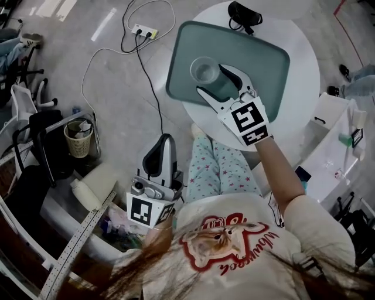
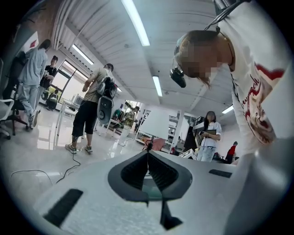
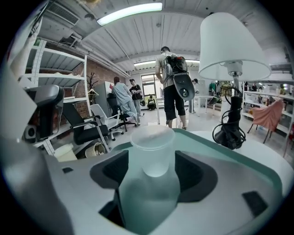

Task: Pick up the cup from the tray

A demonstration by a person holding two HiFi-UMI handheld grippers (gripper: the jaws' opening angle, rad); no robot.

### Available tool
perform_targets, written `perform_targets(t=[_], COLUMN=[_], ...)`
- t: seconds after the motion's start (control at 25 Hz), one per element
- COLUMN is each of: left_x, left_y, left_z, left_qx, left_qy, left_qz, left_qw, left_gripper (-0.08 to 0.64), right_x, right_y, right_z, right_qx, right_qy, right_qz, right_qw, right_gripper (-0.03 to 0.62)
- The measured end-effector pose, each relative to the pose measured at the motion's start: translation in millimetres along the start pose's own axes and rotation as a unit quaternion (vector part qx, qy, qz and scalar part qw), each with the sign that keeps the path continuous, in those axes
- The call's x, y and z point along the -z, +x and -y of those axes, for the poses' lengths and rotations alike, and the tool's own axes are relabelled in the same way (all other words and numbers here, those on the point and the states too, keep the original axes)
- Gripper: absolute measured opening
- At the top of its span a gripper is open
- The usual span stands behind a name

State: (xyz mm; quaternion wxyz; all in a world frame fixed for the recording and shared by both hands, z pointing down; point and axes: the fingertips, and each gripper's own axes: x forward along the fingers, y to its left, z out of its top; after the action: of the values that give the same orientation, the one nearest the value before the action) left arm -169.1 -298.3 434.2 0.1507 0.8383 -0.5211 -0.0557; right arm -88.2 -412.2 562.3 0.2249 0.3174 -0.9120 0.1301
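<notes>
Translucent plastic cup (image 1: 205, 71), upright on teal tray (image 1: 266, 58), round white table (image 1: 306, 79). Right gripper (image 1: 211, 78) – jaws wide apart, flanking the cup, not pressing it. Left gripper (image 1: 164, 140) – jaws together, empty, low beside the lap. Table lamp (image 1: 243, 14) stands beyond the tray; nothing blocks the cup.

Right arm (image 1: 282, 171) extended forward. Right gripper (image 1: 212, 79) tilted downward, jaws spread wide; the cup (image 3: 152, 142) stands between them, pads clear of it. Left gripper (image 1: 166, 138) held close to the body, pointing level, jaws closed together with nothing between them.
</notes>
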Motion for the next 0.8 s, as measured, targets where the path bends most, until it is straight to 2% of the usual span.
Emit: perform_targets(t=[0.6, 0.8], left_x=[11.9, 5.5], left_y=[-3.7, -3.3], left_z=[-3.1, -4.8], left_qx=[-0.006, -0.008], left_qy=[-0.024, -0.026], left_qz=[-0.012, 0.001], left_qw=[0.9996, 0.9996], left_gripper=[0.015, 0.015], right_x=[-4.0, -4.6], right_y=[17.8, 24.2], right_z=[0.8, 1.4], right_qx=[0.004, -0.003], right_qy=[0.014, 0.017], right_qz=[-0.016, -0.022], right_qw=[1.000, 1.000], right_gripper=[0.290, 0.288])
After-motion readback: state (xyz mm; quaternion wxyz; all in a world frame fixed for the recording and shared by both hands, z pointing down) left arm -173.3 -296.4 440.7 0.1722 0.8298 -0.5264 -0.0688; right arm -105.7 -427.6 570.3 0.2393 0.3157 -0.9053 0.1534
